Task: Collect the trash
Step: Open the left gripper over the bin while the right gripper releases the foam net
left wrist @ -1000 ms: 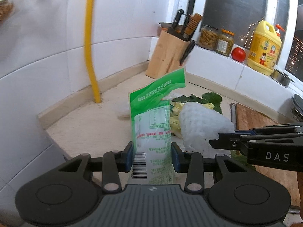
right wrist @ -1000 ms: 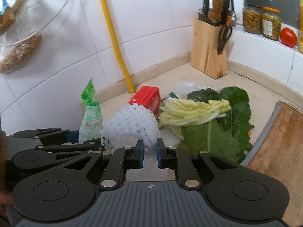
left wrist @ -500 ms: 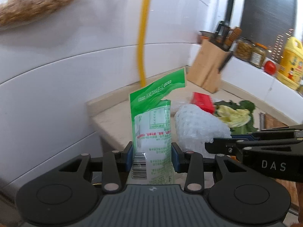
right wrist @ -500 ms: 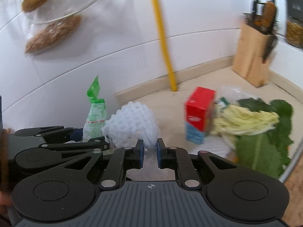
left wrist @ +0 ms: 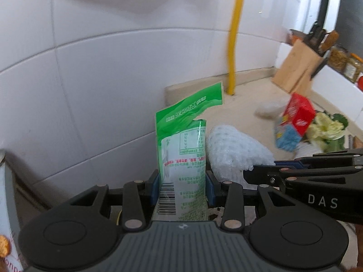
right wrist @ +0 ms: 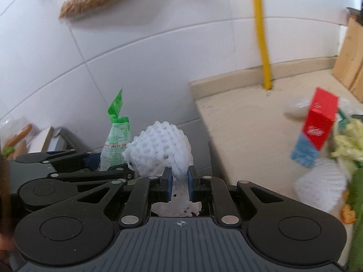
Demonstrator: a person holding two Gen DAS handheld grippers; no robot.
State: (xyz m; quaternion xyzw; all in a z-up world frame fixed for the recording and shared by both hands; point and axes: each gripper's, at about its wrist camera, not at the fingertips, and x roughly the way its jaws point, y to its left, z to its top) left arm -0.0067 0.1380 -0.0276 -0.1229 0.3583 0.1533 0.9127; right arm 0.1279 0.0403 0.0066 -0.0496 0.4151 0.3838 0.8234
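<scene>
My left gripper is shut on a torn green and white plastic packet, held upright in the air left of the counter's end. It also shows in the right wrist view. My right gripper is shut on a white foam fruit net, right beside the left gripper. The net also shows in the left wrist view, with the right gripper behind it. A red and blue carton stands on the counter.
Green and pale leafy vegetables and another white foam net lie on the counter. A yellow pipe runs up the white tiled wall. A wooden knife block stands at the far right. Boxes sit low at the left.
Both grippers have swung left and back off the counter with their loads still held. The counter, carton and vegetables have shifted to the right of both views.
</scene>
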